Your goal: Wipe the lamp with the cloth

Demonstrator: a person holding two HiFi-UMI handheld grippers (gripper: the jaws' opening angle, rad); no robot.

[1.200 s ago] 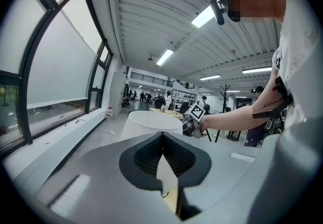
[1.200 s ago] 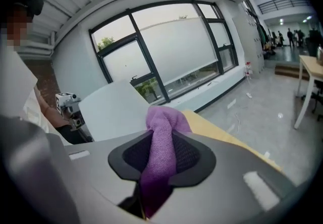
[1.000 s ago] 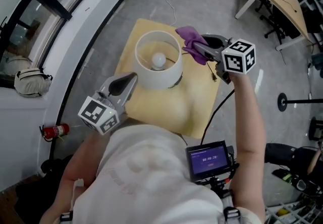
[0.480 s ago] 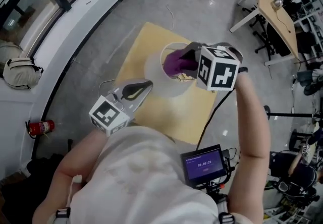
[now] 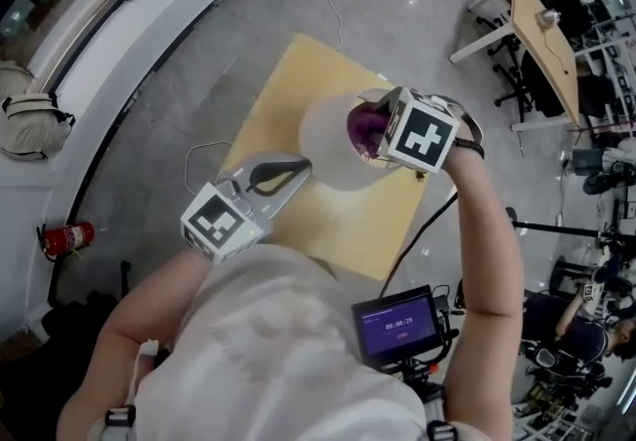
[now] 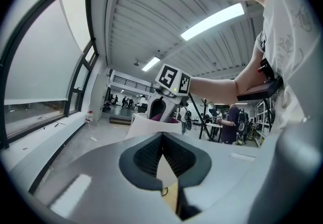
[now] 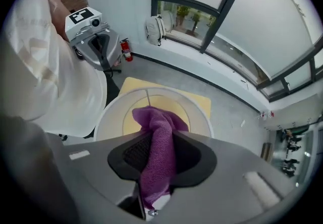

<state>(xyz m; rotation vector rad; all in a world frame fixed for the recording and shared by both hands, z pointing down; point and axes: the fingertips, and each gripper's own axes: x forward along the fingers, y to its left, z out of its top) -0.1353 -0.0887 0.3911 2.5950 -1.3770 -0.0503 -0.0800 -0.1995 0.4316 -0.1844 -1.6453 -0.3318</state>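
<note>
The lamp's white shade [image 5: 333, 146] stands on a square yellow table [image 5: 288, 91]. My right gripper [image 5: 370, 131] points down over the shade's open top, shut on a purple cloth [image 5: 364, 121]. In the right gripper view the cloth [image 7: 160, 147] is bunched between the jaws, with the shade's rim [image 7: 113, 109] right below. My left gripper [image 5: 288, 171] is level beside the shade's near-left side, jaws shut with nothing in them. In the left gripper view the shade [image 6: 144, 126] stands just ahead of them. The bulb is hidden.
A black cable [image 5: 422, 230] runs off the table's near-right edge. On the floor at the left lie a red fire extinguisher [image 5: 65, 235] and a white bag [image 5: 25, 126] beside the curved window wall. A wooden desk [image 5: 542, 22] and chairs stand at the far right.
My right gripper swung the cloth from beyond the shade's right rim to over its top and turned to point down. The left gripper edged closer to the shade.
</note>
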